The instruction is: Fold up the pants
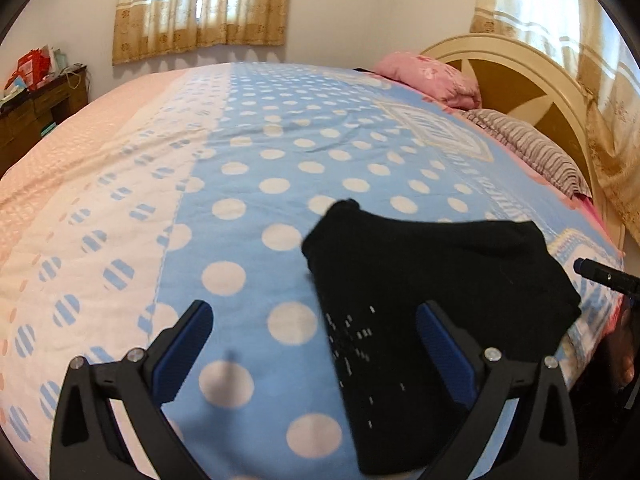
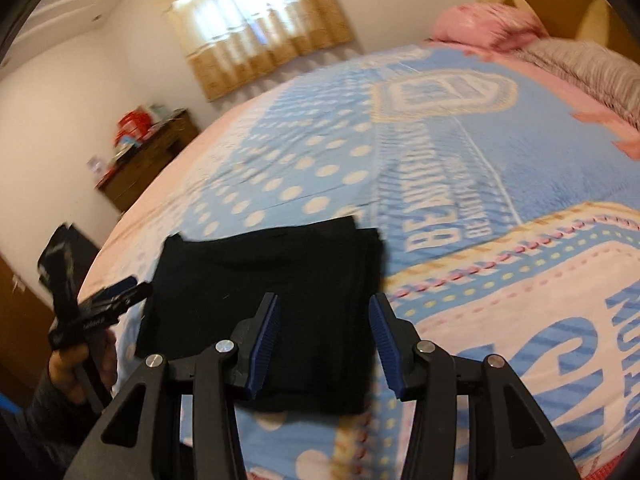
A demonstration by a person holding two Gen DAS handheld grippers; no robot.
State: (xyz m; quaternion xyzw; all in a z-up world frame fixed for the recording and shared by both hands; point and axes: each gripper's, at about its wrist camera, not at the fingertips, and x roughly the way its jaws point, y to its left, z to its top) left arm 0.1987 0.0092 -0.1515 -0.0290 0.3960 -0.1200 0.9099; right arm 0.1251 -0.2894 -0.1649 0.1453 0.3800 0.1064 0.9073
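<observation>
The black pants (image 1: 420, 280) lie folded into a compact flat bundle on the blue polka-dot bedspread (image 1: 260, 152) near the bed's front edge; they also show in the right wrist view (image 2: 272, 280). My left gripper (image 1: 316, 316) is open and empty, hovering above the bundle's left edge. My right gripper (image 2: 324, 320) is open and empty, above the bundle's near right part. The left gripper also shows in the right wrist view (image 2: 116, 300), held in a hand at the bundle's left. The right gripper's tip (image 1: 600, 274) shows at the right edge of the left wrist view.
A pink pillow (image 1: 432, 74) and a striped pillow (image 1: 532, 148) lie by the cream headboard (image 1: 520, 64). A dark wooden dresser (image 1: 36, 112) with red boxes stands at the far left wall. Curtained windows (image 1: 204, 4) are behind the bed.
</observation>
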